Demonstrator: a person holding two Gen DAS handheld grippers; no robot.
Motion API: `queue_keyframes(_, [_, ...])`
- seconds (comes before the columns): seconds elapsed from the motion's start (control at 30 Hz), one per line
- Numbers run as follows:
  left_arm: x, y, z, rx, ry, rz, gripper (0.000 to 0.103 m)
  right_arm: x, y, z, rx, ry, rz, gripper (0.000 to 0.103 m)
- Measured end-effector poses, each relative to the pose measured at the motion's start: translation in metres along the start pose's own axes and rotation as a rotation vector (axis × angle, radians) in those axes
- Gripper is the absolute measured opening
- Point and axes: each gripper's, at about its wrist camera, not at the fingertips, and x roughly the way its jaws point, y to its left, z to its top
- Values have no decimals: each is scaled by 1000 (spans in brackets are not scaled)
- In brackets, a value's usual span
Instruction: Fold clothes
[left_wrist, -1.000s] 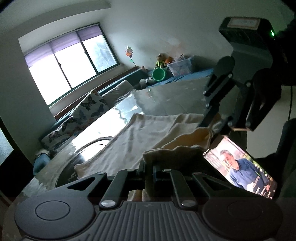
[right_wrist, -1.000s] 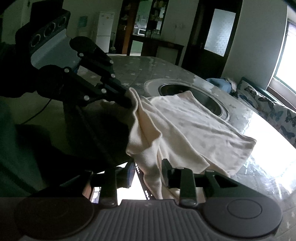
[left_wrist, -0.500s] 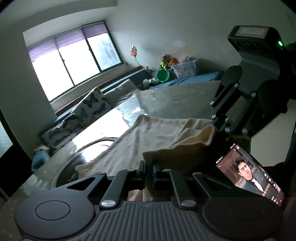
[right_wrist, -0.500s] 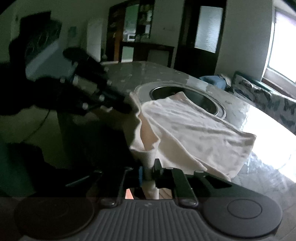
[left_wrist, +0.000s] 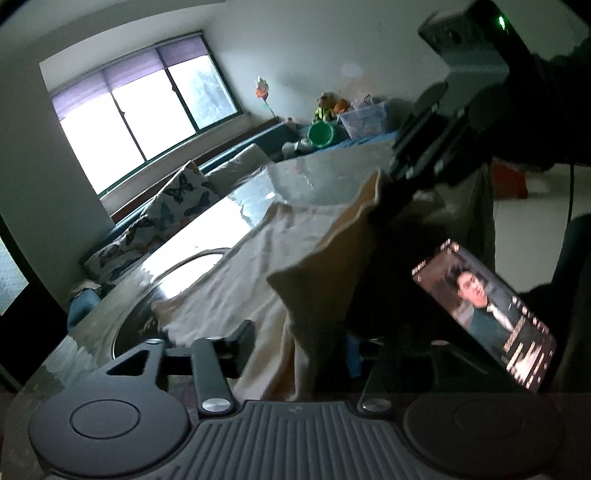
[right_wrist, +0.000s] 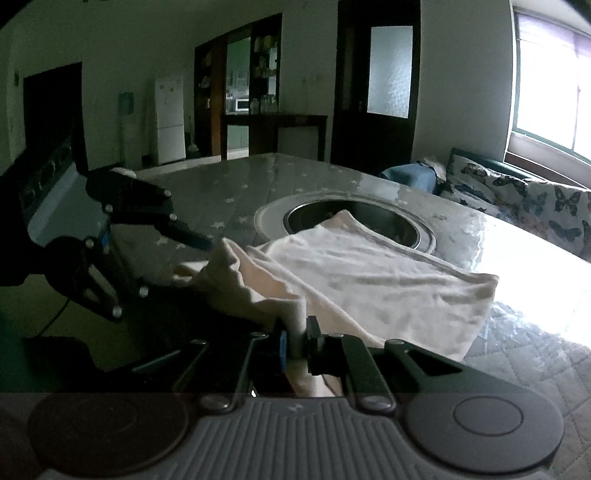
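Here, a cream garment (right_wrist: 369, 273) lies spread across a glossy table (right_wrist: 229, 184), its near edge lifted by two hand-held grippers.

The right gripper (right_wrist: 295, 343) is clamped on a bunched fold at the table's near edge; the left gripper (left_wrist: 295, 343) has just been opening, its jaws standing apart with cloth draped loosely between them; the garment's far end overlaps a round metal basin (right_wrist: 354, 221) sunk in the tabletop; a lit phone (left_wrist: 484, 314) stands beside the left gripper.
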Motion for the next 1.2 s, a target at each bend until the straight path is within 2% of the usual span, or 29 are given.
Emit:
queue_keyframes(0.2, [15,-2,-4,35,33,-19,59,-2,-1,4,9,-16,-11,8])
queue_keyframes(0.23, [18,-1,-5,34,40,-23,55,-1,-1,5,10,-16,-11,8])
queue_keyframes(0.3, [23,2,-5,29,56,-23,34,-2,-1,5,10,-17,-12,8])
queue_keyframes(0.33, [25,4,-7,23,58,-21,29,-2,0,5,10,-18,-13,8])
queue_keyframes(0.37, [26,7,-7,15,59,-19,20,-2,0,5,10,-18,-12,8])
queue_keyframes(0.47, [24,11,-7,-8,48,-21,10,-1,0,4,11,-18,-10,8])
queue_keyframes(0.8, [-2,8,1,-23,13,-15,7,-21,10,7,-2,-48,4,8])
queue_keyframes(1.0, [-28,3,9,7,-5,-36,7,-41,22,11,-27,-44,24,8])
queue_keyframes(1.2, [-33,9,18,15,-33,-10,7,-50,22,21,-45,-65,17,7])
